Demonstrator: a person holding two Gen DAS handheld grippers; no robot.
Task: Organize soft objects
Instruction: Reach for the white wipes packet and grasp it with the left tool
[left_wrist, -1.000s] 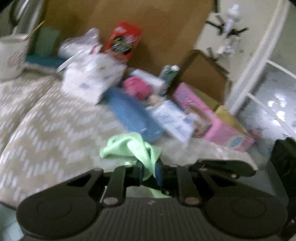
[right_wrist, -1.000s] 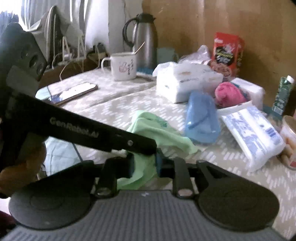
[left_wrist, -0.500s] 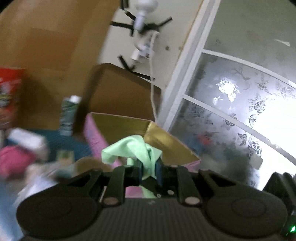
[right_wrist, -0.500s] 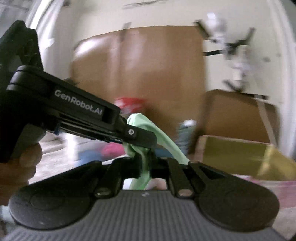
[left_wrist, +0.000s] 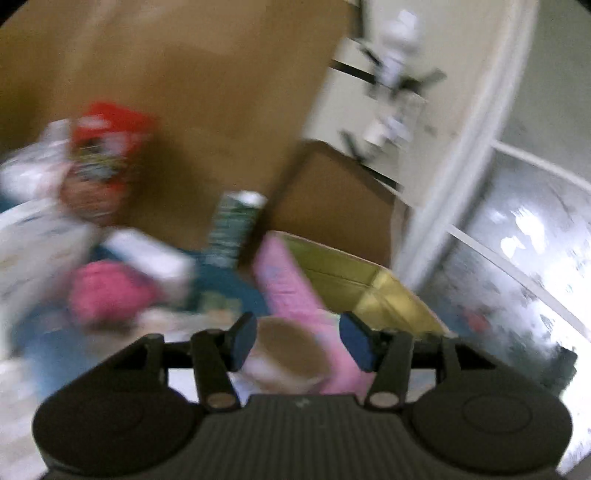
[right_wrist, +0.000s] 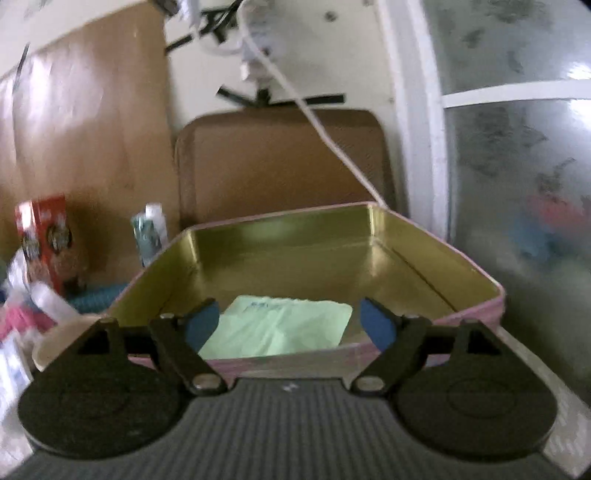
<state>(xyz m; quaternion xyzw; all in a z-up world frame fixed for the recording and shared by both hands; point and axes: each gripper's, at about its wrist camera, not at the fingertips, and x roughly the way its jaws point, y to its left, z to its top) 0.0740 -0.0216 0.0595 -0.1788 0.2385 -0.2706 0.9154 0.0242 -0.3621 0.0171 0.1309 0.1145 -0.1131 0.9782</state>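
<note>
Green cloth (right_wrist: 277, 326) is lying flat on the floor of the pink tin (right_wrist: 480, 308), gripped by nothing. Right gripper (right_wrist: 291, 325) is being held before the tin, jaws just opened and empty. Left gripper (left_wrist: 299, 347) is likewise just opened, nothing between its pads.

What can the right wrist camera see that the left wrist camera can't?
Only the right wrist view shows the green cloth lying flat inside the tin, behind the open, empty right gripper, whose jaws have just been opening. Only the left wrist view shows the open left gripper, also just opening, with nothing held, and the pink cloth. Both show the tin and the red box.
</note>
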